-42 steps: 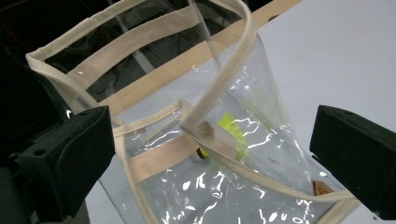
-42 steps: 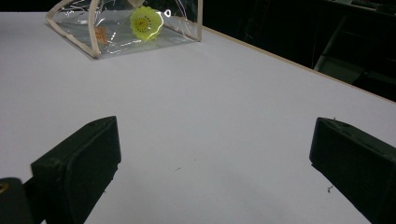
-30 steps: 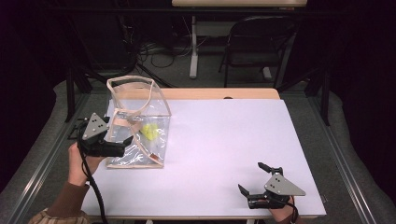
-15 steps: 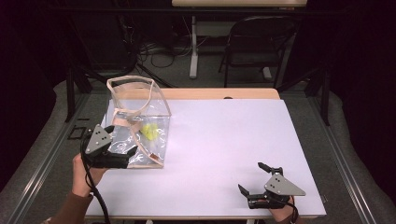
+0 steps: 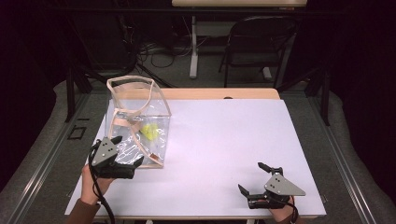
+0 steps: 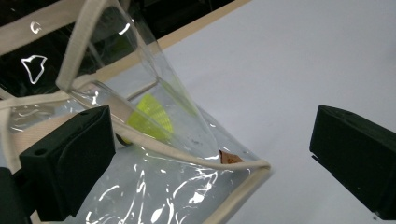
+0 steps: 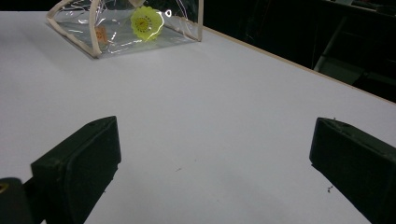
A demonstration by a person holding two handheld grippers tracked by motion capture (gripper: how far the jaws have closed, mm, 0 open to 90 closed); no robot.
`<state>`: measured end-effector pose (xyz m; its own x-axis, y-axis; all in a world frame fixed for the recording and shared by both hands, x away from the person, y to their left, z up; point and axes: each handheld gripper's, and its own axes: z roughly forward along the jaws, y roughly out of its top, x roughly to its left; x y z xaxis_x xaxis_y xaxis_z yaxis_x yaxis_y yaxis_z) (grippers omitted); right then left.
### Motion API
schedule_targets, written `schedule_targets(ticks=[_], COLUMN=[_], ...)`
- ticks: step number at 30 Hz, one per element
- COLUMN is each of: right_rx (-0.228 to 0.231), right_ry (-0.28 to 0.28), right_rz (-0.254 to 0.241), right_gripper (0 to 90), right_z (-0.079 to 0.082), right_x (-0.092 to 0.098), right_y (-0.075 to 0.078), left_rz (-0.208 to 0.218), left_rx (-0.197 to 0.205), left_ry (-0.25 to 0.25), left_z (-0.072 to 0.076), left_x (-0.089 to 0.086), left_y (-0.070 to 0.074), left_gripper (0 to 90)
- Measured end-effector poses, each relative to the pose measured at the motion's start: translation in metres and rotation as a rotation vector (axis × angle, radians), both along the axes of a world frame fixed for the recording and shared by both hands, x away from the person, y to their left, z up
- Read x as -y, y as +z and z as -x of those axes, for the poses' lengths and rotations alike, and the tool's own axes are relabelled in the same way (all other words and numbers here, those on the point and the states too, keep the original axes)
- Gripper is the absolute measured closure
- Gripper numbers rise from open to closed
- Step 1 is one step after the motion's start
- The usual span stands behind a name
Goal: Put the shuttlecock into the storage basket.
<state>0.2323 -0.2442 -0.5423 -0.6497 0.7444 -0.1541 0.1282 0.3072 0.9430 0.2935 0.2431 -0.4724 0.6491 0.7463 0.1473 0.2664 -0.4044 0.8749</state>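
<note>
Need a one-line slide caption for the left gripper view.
Open left tongs at the lower corner of a clear plastic bag with beige trim, a yellow shuttlecock inside.

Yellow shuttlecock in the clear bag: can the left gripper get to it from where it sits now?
Probably not directly. The left gripper is open at the clear bag's near bottom corner, and the plastic wall lies between its jaws and the yellow shuttlecock. The bag's opening faces upward, so it would have to go in from above.

Behind the table

A black folding chair point(image 5: 259, 44) stands on the grey floor point(image 5: 205, 79); cables point(image 5: 154, 49) lie near a white post point(image 5: 193, 44); the white table point(image 5: 224, 135) has a wooden far edge.
</note>
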Motion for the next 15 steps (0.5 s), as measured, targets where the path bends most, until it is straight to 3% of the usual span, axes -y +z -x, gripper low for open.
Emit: schedule_targets(ticks=[4,13,15], right_rx=[-0.001,-0.004,-0.005], right_ry=[0.0,0.001,0.001], right_rz=[-0.001,0.0,-0.001], right_gripper=[1.5,1.5,1.5], right_z=[0.0,0.0,0.0], right_x=[0.0,0.0,0.0], right_y=[0.0,0.0,0.0], left_rz=[0.017,0.057,0.057], left_rx=[-0.024,-0.012,-0.03], left_ry=[-0.012,-0.056,-0.067], left_z=[0.001,0.008,0.009], left_x=[0.001,0.006,0.007], left_y=[-0.012,-0.038,-0.044], left_gripper=[0.1,0.0,0.0])
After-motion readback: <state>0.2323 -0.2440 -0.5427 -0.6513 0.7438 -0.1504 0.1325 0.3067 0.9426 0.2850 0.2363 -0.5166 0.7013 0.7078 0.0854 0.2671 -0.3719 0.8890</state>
